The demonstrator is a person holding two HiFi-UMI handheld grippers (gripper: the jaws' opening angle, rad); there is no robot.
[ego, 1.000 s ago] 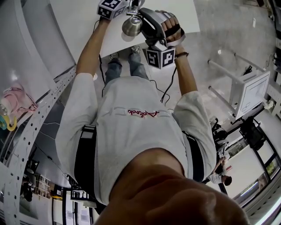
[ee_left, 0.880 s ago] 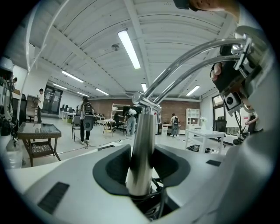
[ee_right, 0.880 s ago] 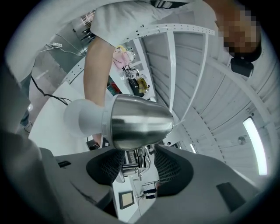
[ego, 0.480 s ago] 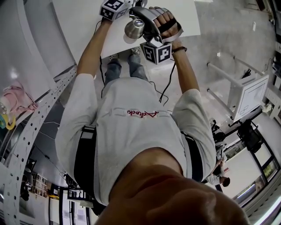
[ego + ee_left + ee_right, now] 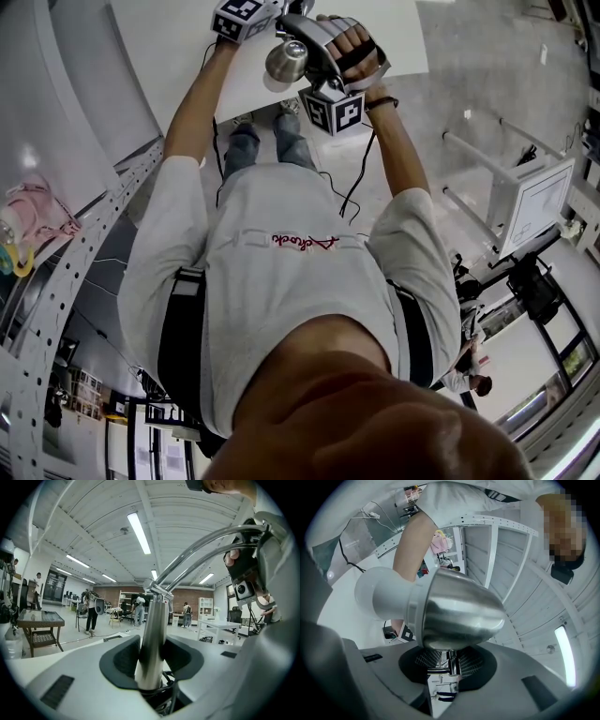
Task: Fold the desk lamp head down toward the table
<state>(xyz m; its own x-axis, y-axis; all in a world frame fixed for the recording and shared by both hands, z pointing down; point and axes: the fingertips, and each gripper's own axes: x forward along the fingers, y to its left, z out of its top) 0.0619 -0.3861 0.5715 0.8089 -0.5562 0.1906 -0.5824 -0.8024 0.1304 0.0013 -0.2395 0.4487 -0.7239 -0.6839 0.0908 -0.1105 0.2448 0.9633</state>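
The desk lamp has a chrome head (image 5: 286,58) near the top of the head view, over the white table (image 5: 178,47). My left gripper (image 5: 246,14) is shut on the lamp's chrome pole (image 5: 152,634), which stands upright between its jaws (image 5: 152,660). Two curved chrome arms (image 5: 201,545) run from the pole up to the right. My right gripper (image 5: 307,42) reaches in from the right. Its jaws (image 5: 449,660) are closing around the thin neck (image 5: 450,657) under the chrome head (image 5: 459,611) and white shade (image 5: 382,595). A little room still shows on both sides of the neck.
A white perforated rack (image 5: 84,244) with a pink item (image 5: 37,216) stands at the left. A black cable (image 5: 352,192) hangs from the right gripper toward the floor. A white desk (image 5: 534,202) stands at the right. People and tables (image 5: 89,616) are far off in the hall.
My right gripper has shifted slightly up the picture and rolled, so its marker cube faces differently. The lamp head has barely moved. My left gripper has stayed put.
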